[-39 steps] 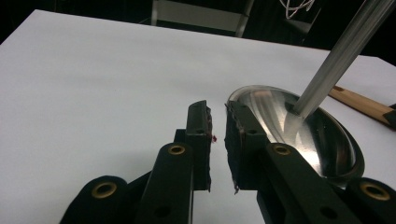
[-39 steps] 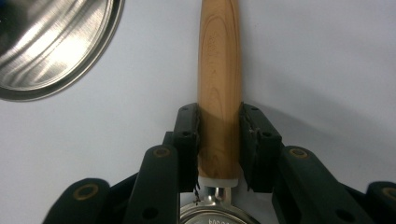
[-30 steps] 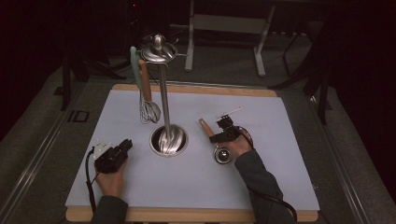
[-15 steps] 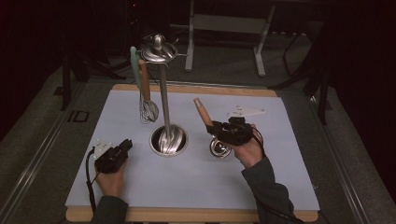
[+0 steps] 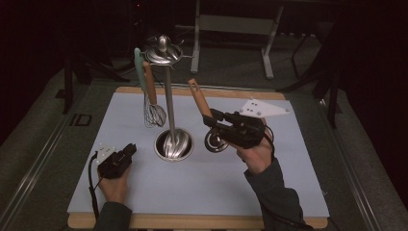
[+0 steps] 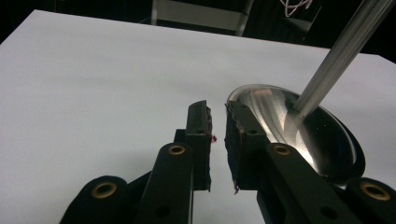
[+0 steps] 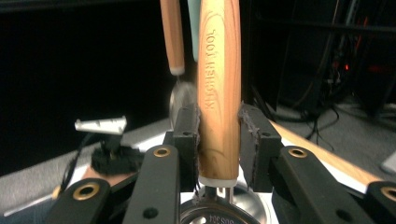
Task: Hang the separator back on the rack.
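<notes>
Big white mat (image 5: 202, 192) on the table, steel rack (image 5: 169, 110) standing mid-board with a whisk (image 5: 153, 103) hanging from its top. Right gripper (image 5: 211, 118) is up off the mat, jaws clamped on the wooden handle of a ladle (image 5: 204, 113), bowl dangling just right of the rack's base. Left gripper (image 5: 130, 150) rests on the mat beside the base, jaws slightly parted, gripping nothing.

Left gripper (image 5: 129, 150): I'm wearing black jaws with brass-ringed screws and a trailing black cable.
Right gripper (image 5: 210, 117): I'm carrying a grey three-cornered plate.
Sleeves (image 5: 276, 192): I'm wearing dark grey.
</notes>
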The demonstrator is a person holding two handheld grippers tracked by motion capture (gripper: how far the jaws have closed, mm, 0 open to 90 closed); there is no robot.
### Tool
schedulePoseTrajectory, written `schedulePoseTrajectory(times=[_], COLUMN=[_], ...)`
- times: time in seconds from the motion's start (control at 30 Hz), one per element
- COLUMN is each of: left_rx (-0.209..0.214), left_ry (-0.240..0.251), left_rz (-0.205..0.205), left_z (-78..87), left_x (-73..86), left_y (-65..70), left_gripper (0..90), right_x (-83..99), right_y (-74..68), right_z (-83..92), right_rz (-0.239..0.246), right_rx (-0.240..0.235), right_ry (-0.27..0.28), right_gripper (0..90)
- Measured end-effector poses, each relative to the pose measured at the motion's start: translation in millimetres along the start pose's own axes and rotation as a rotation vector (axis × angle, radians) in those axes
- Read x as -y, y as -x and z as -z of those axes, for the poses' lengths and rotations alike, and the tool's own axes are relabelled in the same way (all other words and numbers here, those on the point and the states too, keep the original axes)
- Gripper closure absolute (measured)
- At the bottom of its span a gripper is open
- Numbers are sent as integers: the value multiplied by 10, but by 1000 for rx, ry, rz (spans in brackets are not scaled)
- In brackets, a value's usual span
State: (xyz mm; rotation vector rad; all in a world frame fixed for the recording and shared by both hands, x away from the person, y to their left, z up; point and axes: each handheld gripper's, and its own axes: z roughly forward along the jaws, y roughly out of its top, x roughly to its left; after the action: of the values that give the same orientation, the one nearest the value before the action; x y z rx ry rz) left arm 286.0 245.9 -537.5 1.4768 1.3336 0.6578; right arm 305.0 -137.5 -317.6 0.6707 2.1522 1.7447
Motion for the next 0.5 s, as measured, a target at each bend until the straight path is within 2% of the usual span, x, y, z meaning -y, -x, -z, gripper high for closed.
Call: schedulePoseTrajectory(times=[0.1,0.27,0.37,0.5], left_rx=[0,4,4,5], left_ry=[0,1,1,2], left_rz=[0,5,6,5], left_z=[-2,-3,-2,-1], left_x=[0,-2,-2,-3], left_y=[-3,-12,-13,-13], left_gripper=[799,799,799,799], right_x=[-175,-330,-373,-358], right_y=[-68,-148,-208,-184], right_z=[-91,-221,-291,-402], right_rz=[20,34,54,51], right_rx=[-16,-40,-14,29], right_ry=[44,85,80,52], right_gripper=[706,706,706,706])
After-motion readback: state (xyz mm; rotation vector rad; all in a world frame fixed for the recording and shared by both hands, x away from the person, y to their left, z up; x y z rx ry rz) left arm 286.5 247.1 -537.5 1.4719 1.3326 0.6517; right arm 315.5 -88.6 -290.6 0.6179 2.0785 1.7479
